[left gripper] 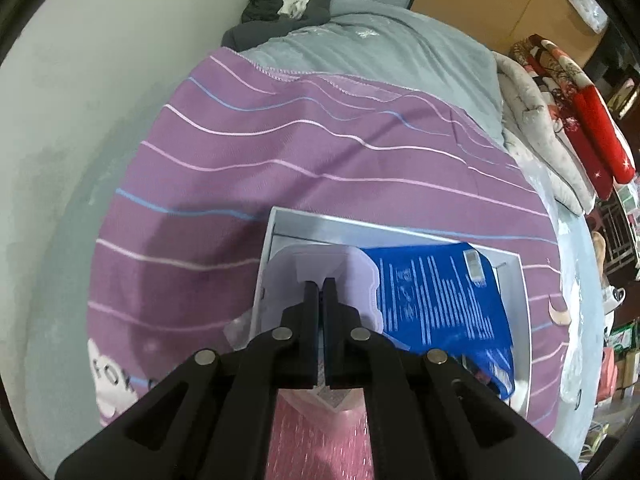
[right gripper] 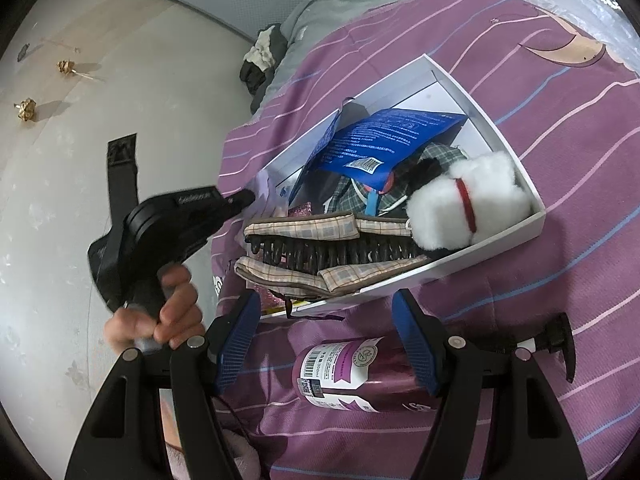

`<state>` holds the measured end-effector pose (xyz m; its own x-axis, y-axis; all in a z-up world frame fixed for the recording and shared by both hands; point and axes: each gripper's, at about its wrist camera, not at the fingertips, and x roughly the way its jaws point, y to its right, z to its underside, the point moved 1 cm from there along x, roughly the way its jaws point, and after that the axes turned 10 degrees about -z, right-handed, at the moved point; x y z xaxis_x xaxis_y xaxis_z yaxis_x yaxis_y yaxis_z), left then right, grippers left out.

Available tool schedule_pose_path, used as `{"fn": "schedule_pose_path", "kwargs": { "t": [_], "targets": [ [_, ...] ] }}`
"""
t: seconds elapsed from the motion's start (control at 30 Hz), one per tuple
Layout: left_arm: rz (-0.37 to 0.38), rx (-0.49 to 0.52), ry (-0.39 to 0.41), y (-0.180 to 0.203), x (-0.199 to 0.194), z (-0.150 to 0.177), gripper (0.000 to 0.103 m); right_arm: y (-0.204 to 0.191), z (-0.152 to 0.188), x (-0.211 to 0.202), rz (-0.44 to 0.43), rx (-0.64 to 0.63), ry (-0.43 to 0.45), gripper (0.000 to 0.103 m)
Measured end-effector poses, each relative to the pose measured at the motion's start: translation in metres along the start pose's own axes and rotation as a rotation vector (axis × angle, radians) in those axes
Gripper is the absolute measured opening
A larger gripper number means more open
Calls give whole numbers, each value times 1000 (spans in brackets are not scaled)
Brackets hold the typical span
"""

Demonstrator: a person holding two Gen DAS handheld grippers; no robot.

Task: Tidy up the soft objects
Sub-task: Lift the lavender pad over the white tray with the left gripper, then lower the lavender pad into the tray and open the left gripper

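Observation:
My left gripper (left gripper: 320,285) is shut on a pale lilac pouch (left gripper: 356,276) with a pink glittery lower part, and holds it over the left end of a white box (left gripper: 400,234). A blue printed packet (left gripper: 440,292) lies in the box. In the right wrist view a hand (right gripper: 168,312) holds the left gripper (right gripper: 245,199) at the corner of the box (right gripper: 480,248). The box also holds the blue packet (right gripper: 384,140), a white plush with a red collar (right gripper: 472,204), plaid cloth and a plaid hair claw (right gripper: 320,244). My right gripper (right gripper: 326,340) is open above a purple pump bottle (right gripper: 344,376) lying on the bedspread.
The box rests on a purple striped bedspread (left gripper: 280,152). Behind it lie a grey duvet (left gripper: 400,52) and a dark garment pile (left gripper: 288,0). A red floral blanket (left gripper: 580,120) hangs at the right edge. A pale wall (left gripper: 80,120) runs along the left.

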<state>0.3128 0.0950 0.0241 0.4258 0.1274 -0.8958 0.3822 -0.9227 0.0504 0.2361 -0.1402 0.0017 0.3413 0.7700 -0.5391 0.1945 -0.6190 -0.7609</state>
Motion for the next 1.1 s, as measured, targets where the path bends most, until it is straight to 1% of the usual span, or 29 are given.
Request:
{"fn": "schedule_pose_path", "kwargs": {
  "t": [0.13, 0.27, 0.33, 0.5, 0.57, 0.6, 0.63, 0.67, 0.7, 0.73, 0.8, 0.93, 1.03, 1.1],
  "targets": [
    [-24, -5, -28, 4, 18, -4, 3, 2, 0, 3, 3, 3, -4, 69],
    [-69, -9, -16, 9, 36, 1, 2, 3, -1, 3, 2, 6, -6, 69],
    [-87, 0, 1, 11, 38, 3, 2, 4, -2, 4, 4, 9, -8, 69],
    [-149, 70, 72, 19, 32, 11, 4, 8, -3, 4, 3, 16, -12, 69],
    [-177, 85, 104, 21, 28, 15, 8, 9, -4, 4, 5, 15, -13, 69],
    [-193, 93, 117, 22, 25, 17, 16, 9, -4, 5, 5, 15, -13, 69],
    [-204, 100, 127, 23, 24, 19, 32, 9, -4, 5, 5, 15, -14, 69],
    [-226, 116, 141, 24, 23, 21, 43, 9, -4, 5, 6, 15, -13, 69],
    [-211, 128, 145, 25, 22, 22, 51, 9, -4, 5, 9, 14, -14, 69],
    [-178, 134, 133, 25, 21, 24, 59, 8, -3, 5, 10, 14, -15, 69],
    [-150, 112, 122, 23, 19, 24, 62, 8, -3, 6, 13, 13, -16, 69],
    [-95, 73, 116, 17, 15, 26, 62, 9, -2, 8, 22, 8, -19, 69],
    [-78, 73, 123, 15, 8, 31, 62, 7, -2, 9, 33, -2, -16, 69],
    [-66, 82, 142, 15, -1, 35, 62, 7, -2, 8, 38, -11, -12, 69]
  ]
}}
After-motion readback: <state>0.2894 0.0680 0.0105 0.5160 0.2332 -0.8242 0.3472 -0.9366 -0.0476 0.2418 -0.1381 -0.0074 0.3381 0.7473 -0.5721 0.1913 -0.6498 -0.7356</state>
